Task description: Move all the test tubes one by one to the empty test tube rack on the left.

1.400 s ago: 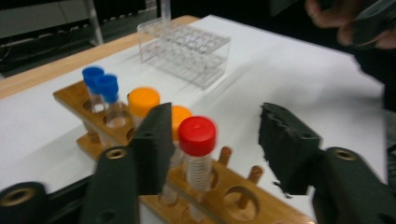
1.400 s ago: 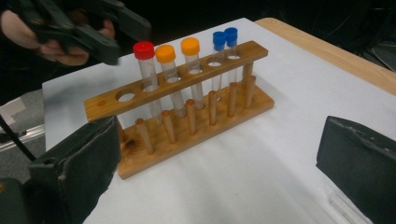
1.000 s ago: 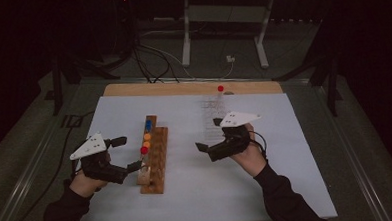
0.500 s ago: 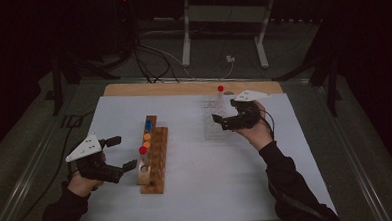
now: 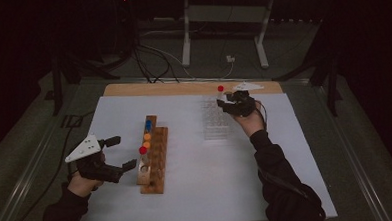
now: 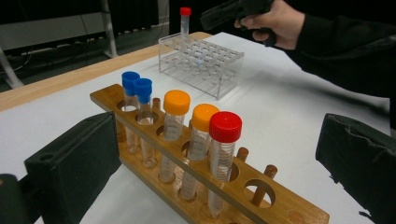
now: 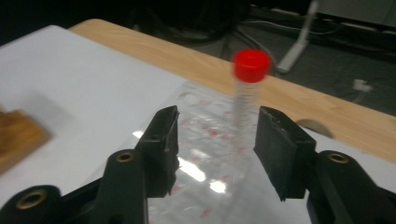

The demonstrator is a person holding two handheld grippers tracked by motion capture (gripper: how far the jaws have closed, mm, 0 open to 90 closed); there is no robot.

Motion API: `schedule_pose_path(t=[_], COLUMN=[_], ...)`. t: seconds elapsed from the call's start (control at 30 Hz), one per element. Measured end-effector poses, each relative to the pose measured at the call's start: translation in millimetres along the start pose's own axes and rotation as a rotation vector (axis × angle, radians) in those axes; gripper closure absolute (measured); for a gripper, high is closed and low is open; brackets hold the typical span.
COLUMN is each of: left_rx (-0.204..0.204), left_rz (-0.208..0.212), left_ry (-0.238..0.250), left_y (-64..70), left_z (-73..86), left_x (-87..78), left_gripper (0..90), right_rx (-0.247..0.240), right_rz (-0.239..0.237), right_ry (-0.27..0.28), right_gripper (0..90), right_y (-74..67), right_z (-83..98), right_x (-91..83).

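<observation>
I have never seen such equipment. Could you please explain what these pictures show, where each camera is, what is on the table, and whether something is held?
A person holds black tongs in each hand. One camera looks down from above; one rides on each tongs. On the white table stand a wooden rack with blue, orange and red capped tubes, and a clear rack with one red-capped tube. The left tongs are open beside the wooden rack, holding nothing. The right tongs have just been closing towards that single tube, not yet gripping it.
</observation>
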State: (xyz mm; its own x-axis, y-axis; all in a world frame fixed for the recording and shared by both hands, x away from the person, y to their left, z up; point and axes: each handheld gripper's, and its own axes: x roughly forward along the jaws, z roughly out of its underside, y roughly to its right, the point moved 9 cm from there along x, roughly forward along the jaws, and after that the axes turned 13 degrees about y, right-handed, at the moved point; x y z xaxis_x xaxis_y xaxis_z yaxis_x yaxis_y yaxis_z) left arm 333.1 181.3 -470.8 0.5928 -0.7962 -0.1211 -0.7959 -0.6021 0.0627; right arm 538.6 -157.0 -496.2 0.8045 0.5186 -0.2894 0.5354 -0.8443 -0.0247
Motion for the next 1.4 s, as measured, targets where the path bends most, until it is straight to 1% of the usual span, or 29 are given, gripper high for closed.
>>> schedule_pose_path(t=[0.03,0.07,0.17,0.23,0.3,0.33,0.4,0.47,0.57,0.73,0.8,0.83,0.93,1.1,1.2,1.4], left_rx=[0.002,0.007,0.005,0.000,0.003,0.002,0.001,0.003,0.000,0.000,-0.001,-0.001,-0.001,-0.006,-0.009,-0.007], left_rz=[0.001,-0.002,0.000,0.004,0.003,0.002,0.001,-0.003,-0.001,0.002,0.003,0.003,0.004,0.005,0.010,0.016], left_ry=[-0.002,-0.004,-0.003,0.000,0.000,0.000,0.003,0.001,0.001,-0.001,-0.001,0.000,0.000,-0.002,-0.005,-0.007], left_y=[0.1,-0.1,-0.1,0.3,0.2,0.1,-0.3,-0.8,-0.9,-0.7,-0.8,-0.8,-0.7,-0.8,0.1,0.4], left_z=[0.2,0.5,0.4,-0.2,-0.6,-0.8,-1.1,-0.8,-0.4,0.8,1.0,0.9,0.8,1.5,1.8,1.3], left_x=[0.1,0.1,-0.1,-0.4,-1.0,-1.3,-1.6,-1.9,-2.1,-1.9,-1.9,-2.0,-2.1,-1.4,-1.0,-1.2], left_gripper=[0.5,0.5,0.5,0.5,0.5,0.5,0.5,0.5,0.5,0.5,0.5,0.5,0.5,0.5,0.5,0.5], right_rx=[0.000,-0.005,0.008,0.025,0.016,0.025,0.029,0.040,0.033,0.042,0.029,0.036,0.023,0.018,0.022,0.000], right_rz=[0.004,0.014,0.030,0.021,0.036,0.032,0.042,0.041,0.041,0.047,0.054,0.055,0.062,0.065,0.065,0.062], right_ry=[-0.002,-0.003,-0.014,-0.020,-0.032,-0.037,-0.039,-0.039,-0.046,-0.049,-0.057,-0.059,-0.059,-0.058,-0.044,-0.027], right_gripper=[54.0,54.9,57.7,59.0,60.3,60.9,62.2,63.3,65.0,70.0,72.6,72.9,74.0,74.4,74.5,74.5], right_y=[2.6,5.5,11.4,12.5,14.6,14.8,16.4,16.9,17.4,16.6,17.0,17.0,16.7,16.8,16.9,15.4], right_z=[0.8,1.5,4.3,6.9,9.6,10.7,11.2,10.5,10.0,9.3,9.9,10.1,10.0,7.6,1.8,-12.8], right_x=[2.1,4.4,11.2,15.9,20.8,23.0,27.0,30.3,35.4,40.4,42.2,43.0,43.7,42.2,39.7,31.0])
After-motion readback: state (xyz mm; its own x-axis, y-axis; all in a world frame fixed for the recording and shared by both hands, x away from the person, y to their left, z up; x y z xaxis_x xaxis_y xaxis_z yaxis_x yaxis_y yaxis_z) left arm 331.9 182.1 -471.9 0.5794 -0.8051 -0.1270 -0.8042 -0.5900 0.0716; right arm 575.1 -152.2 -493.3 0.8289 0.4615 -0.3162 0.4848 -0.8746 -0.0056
